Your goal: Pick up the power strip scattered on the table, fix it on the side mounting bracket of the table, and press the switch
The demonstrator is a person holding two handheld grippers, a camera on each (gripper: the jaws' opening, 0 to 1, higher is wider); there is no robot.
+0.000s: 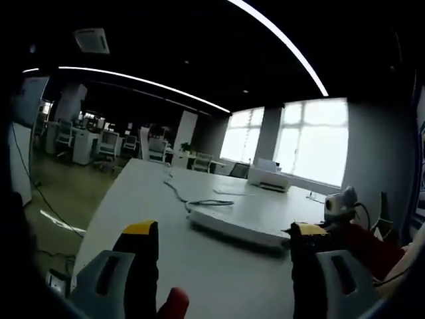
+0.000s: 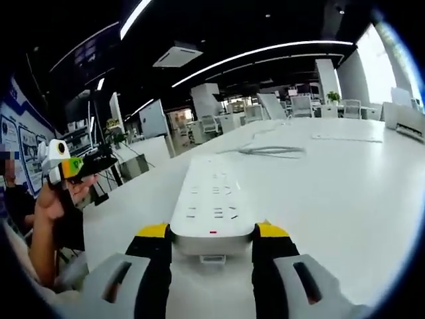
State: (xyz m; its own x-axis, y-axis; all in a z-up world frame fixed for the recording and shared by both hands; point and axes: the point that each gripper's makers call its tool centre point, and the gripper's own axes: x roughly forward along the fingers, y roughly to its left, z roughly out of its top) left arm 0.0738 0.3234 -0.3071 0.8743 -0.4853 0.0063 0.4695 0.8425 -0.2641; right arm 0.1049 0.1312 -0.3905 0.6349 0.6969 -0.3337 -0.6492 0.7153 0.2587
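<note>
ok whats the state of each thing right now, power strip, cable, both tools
power strip: flat on the table, end between the right tool's jaws
cable: loose on the table
right tool: open around the strip's end
left tool: open, empty, above the table

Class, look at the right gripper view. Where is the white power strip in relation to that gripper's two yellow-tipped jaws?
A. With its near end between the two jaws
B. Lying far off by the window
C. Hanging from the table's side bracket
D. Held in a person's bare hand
A: the near end of the power strip sits between the yellow tips of the right gripper, while the strip lies flat on the white table.
</note>
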